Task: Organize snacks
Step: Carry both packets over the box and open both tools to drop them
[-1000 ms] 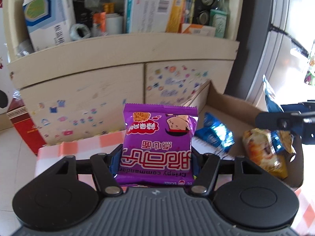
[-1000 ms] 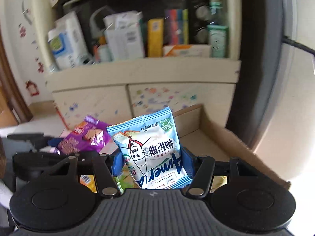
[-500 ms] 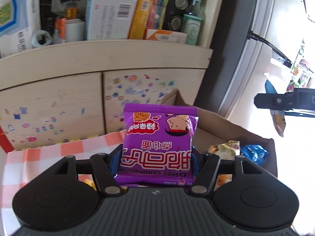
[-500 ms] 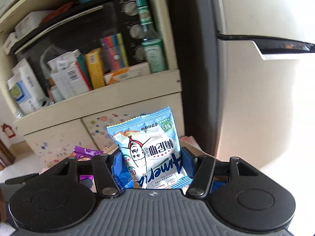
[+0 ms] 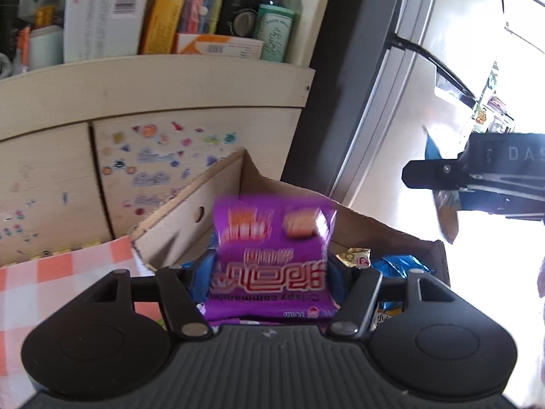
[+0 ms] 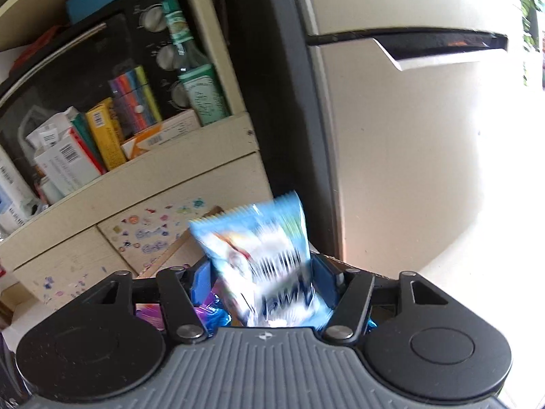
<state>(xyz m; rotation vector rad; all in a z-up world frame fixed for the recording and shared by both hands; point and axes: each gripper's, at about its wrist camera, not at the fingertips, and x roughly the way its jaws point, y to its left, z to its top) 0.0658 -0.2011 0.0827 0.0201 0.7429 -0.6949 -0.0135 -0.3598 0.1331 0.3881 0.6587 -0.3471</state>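
Observation:
A purple snack packet point(image 5: 272, 259) sits blurred between the fingers of my left gripper point(image 5: 270, 279), over the open cardboard box point(image 5: 190, 218). The jaws have spread and the packet looks loose. A light blue snack packet point(image 6: 262, 262) is blurred between the fingers of my right gripper point(image 6: 262, 283), tilted, over the same box point(image 6: 177, 252); those jaws have spread too. The right gripper also shows at the right of the left wrist view point(image 5: 477, 177). Blue and yellow packets point(image 5: 391, 266) lie in the box.
A cream cabinet point(image 5: 153, 102) with sticker-covered doors stands behind the box; its shelf holds boxes and a green bottle point(image 5: 276, 30). A checked orange cloth point(image 5: 61, 279) covers the table at left. A white fridge point(image 6: 425, 170) stands at right.
Both grippers moved right over the box and their jaws opened. Both packets are now blurred and slipping down from the fingers.

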